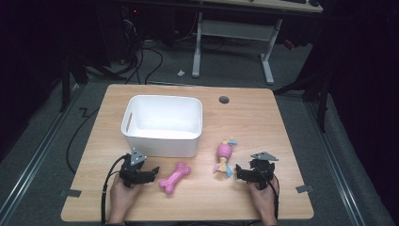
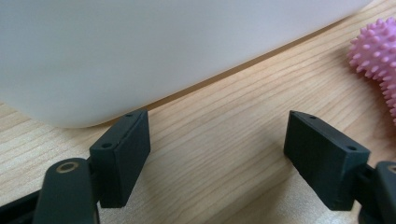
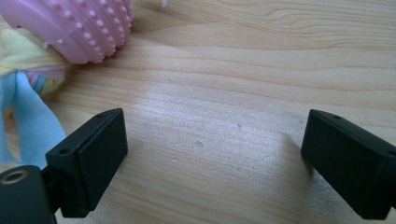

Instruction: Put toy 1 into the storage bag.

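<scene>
On the wooden surface [image 1: 263, 117], a white bin [image 1: 163, 125] is seen at centre left, a pink bone [image 1: 174, 177] and a pink rope toy [image 1: 224, 157] lower centre, while the left claw [image 1: 151, 172] and right claw [image 1: 241, 172], both spread apart and empty, are held low beside them.

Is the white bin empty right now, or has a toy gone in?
Empty. The high view shows the white bin with a bare floor; the pink bone toy and pink rope toy lie on the table.
</scene>
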Tool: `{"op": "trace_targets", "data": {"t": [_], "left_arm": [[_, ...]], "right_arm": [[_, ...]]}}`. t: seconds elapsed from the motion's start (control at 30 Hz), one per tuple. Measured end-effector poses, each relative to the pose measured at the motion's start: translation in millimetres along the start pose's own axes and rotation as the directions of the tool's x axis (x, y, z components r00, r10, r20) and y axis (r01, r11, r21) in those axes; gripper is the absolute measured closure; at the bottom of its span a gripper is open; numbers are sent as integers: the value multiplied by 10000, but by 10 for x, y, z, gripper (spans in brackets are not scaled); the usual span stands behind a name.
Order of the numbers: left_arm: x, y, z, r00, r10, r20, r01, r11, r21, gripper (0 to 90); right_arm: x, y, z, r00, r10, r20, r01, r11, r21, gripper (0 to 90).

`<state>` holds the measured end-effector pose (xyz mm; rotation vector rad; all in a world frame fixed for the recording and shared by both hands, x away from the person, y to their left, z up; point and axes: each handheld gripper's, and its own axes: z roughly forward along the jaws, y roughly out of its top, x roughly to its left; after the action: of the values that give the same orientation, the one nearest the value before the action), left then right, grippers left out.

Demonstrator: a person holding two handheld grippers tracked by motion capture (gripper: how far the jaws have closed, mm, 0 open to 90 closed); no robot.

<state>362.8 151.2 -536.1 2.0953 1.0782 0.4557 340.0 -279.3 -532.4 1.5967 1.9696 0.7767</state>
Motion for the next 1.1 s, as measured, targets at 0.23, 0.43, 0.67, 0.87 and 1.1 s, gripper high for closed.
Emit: {"op": "trace_targets", "data": {"t": [0.23,0.43,0.67,0.87,1.1], "left_arm": [[0,1,0,10000,6,-5,-6,10000,3,230],[5,2,2,10000,25,26,-25,10000,8,227],[4,4,4,10000,47,29,-47,10000,17,221],[8,3,3,10000,42,18,-42,10000,16,221],[9,5,-27,10000,17,-86,-17,10000,13,265]], "right_arm": [[0,0,0,10000,2,7,-2,10000,-1,72],[3,-1,-1,10000,21,14,-21,10000,2,76],[3,-1,-1,10000,15,27,-15,10000,-26,81],[3,-1,-2,10000,12,28,-12,10000,-27,81],[8,-3,-7,10000,-5,-4,5,10000,-48,94]]}}
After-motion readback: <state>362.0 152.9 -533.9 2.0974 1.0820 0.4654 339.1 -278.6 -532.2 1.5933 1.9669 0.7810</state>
